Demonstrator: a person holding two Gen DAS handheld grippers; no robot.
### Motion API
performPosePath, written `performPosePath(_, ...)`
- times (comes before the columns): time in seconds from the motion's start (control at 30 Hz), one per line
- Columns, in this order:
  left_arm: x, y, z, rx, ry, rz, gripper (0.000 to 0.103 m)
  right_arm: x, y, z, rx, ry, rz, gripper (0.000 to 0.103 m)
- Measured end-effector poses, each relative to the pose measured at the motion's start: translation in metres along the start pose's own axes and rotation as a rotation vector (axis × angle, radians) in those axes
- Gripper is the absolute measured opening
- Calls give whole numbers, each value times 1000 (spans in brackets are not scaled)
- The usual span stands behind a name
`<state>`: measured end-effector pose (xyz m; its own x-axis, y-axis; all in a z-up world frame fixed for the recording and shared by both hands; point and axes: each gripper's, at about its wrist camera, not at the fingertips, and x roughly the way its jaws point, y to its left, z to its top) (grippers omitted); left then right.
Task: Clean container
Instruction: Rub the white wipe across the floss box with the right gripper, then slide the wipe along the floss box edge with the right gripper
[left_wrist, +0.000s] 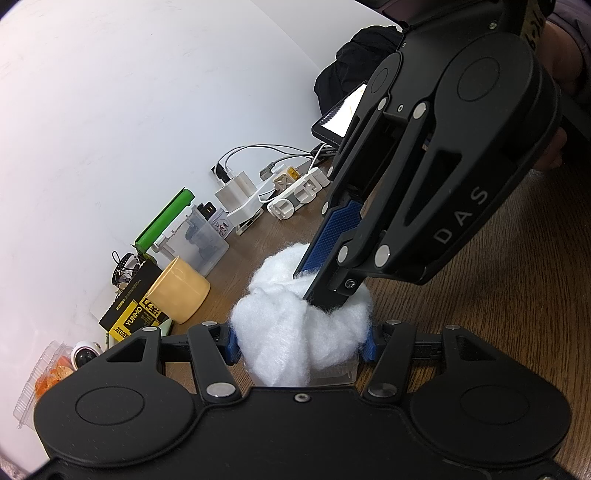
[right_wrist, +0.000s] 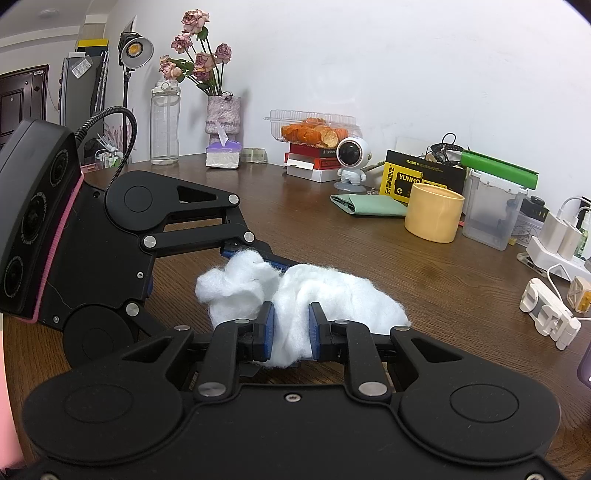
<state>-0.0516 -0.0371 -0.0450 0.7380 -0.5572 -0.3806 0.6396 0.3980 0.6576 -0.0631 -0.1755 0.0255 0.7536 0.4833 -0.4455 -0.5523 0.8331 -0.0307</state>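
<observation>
Our right fingers (right_wrist: 290, 332) pinch the soft, light cotton wad (right_wrist: 332, 295); our left fingers (left_wrist: 301, 343) clamp a mostly hidden, seemingly clear container (left_wrist: 334, 374) beneath it.

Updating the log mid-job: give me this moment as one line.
left tongs: gripping clear container | right tongs: pinching white cotton wad | wad: bulging out of container | location: over wooden table

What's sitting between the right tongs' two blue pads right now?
White fluffy cotton wadding fills the gap between the right tongs; their blue pads pinch it on both sides. The right wrist view shows this best.
</observation>
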Motion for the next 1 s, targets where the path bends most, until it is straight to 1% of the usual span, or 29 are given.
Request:
performPosePath(0.37, 1, 1, 0, 1, 0, 0, 56, 0, -4, 0, 6, -4, 3, 20)
performPosePath(0.43, 1, 1, 0, 0, 0, 0, 56, 1, -8, 1, 2, -5, -23, 20)
performPosePath(0.5, 1, 1, 0, -1, 0, -2, 56, 3, -15, 6, 30, -2, -37, 20)
performPosePath(0.63, 0, 1, 0, -1, 0, -2, 56, 6, -11, 13, 21, -1, -6, 19)
performPosePath(0.67, 0, 2, 0, -1, 0, -2, 56, 6, -7, 13, 16, 0, 14, 19)
performPosePath(0.77, 0, 2, 0, 0, -1, -3, 56, 4, 3, 11, 3, 8, 64, 19)
performPosePath(0.83, -1, 1, 0, 4, -6, -8, 56, 1, 4, 8, 0, 14, 76, 19)
performPosePath(0.9, -2, 0, 0, 4, -8, -9, 56, -2, 0, 6, 3, 21, 63, 19)
performPosePath(1.0, -2, 0, 0, 4, -8, -8, 56, -2, -12, 7, 19, 31, 5, 19)
